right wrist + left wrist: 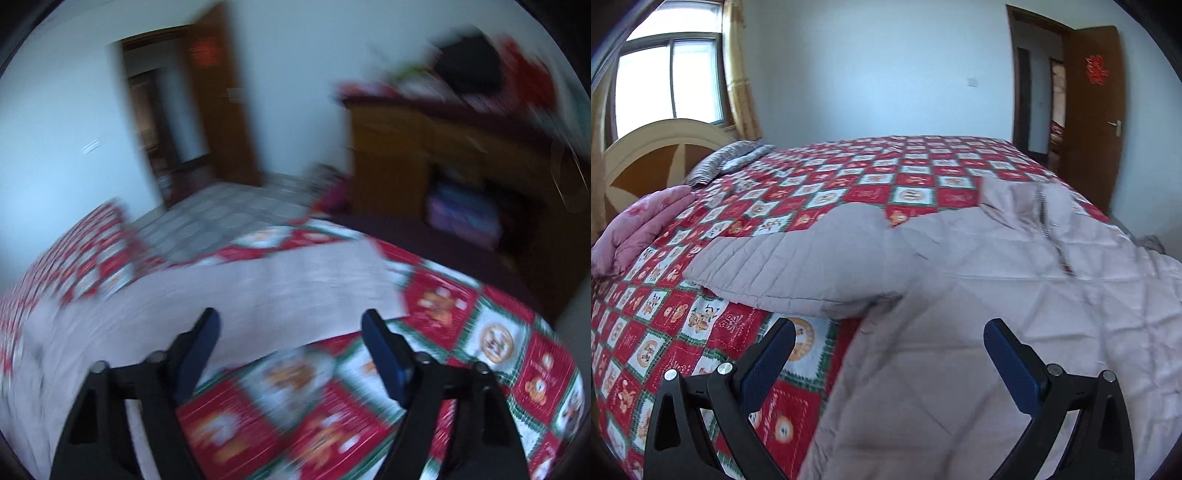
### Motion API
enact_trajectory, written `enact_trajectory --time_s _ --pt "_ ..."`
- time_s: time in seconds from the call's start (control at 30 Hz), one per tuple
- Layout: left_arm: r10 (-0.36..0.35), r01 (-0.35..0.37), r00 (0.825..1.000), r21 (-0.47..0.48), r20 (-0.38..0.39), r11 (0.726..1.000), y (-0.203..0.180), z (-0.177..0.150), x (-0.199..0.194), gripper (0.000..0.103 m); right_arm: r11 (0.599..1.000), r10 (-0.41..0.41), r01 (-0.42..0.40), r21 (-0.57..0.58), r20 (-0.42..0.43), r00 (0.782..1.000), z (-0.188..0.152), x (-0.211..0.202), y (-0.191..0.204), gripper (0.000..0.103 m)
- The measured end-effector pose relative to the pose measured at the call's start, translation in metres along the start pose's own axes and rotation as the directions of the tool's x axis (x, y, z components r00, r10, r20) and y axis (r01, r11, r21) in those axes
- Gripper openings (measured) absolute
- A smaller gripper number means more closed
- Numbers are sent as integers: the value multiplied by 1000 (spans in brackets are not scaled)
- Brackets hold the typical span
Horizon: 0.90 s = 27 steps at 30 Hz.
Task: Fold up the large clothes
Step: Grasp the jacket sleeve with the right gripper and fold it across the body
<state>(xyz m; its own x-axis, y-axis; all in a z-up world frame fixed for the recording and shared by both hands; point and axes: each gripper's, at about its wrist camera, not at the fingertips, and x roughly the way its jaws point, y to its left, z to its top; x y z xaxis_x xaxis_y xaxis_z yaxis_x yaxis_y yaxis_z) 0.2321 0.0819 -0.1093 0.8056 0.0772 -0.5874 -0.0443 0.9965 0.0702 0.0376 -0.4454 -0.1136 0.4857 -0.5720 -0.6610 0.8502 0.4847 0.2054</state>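
Pale quilted coat [960, 295] spread flat on bed [849, 177] near its front edge, sleeve [798, 266] out toward headboard side, ready for folding; left tongs [890, 354] released above coat side edge; right tongs [291, 343] released, empty, over hem [280, 288] near foot corner, view blurred

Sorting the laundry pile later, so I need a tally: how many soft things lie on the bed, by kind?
Quilted jacket: 1
Pink folded blanket: 1
Striped pillow: 1
Checked bedspread: 1
Total: 4
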Motion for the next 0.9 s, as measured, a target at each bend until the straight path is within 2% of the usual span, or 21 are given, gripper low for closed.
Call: enact_trajectory --time_s 0.07,0.13,0.2,0.37,0.47,0.57,0.6,0.63,0.73,0.8,0.9 --pt "16 -16 1000 3 13 1000 2 -6 9 102 996 -47 49 69 -35 998 8 26 -23 75" --pt "18 -18 1000 8 -4 1000 2 -13 21 102 995 -43 50 89 -77 996 12 45 -32 74" --pt "14 -14 999 3 -33 1000 1 -19 32 102 996 -40 49 80 -112 993 14 61 -32 69" --pt "33 -33 995 -1 -97 999 -1 -29 50 102 996 -71 79 34 -190 979 9 90 -28 66" --pt "13 -15 991 -12 -135 1000 1 -31 58 102 989 -145 140 -48 -152 978 3 94 -20 63" --pt "-36 27 983 -55 -179 998 7 -32 66 102 982 -167 151 -114 -148 975 2 95 -11 38" --pt "-64 48 979 -83 -194 995 11 -32 68 102 981 -161 141 -133 -151 975 1 95 -8 25" --pt "-96 73 974 -118 -207 990 17 -33 71 102 979 -162 139 -148 -155 975 1 94 -5 20" --pt "-149 113 966 -175 -210 978 23 -35 73 102 977 -166 143 -160 -144 975 3 83 -1 14" --pt "-146 111 967 -168 -208 980 20 -36 71 102 977 -144 128 -171 -86 986 10 61 6 13" --pt "-143 110 967 -164 -209 980 19 -37 70 102 966 -77 80 -245 21 997 22 11 35 13"
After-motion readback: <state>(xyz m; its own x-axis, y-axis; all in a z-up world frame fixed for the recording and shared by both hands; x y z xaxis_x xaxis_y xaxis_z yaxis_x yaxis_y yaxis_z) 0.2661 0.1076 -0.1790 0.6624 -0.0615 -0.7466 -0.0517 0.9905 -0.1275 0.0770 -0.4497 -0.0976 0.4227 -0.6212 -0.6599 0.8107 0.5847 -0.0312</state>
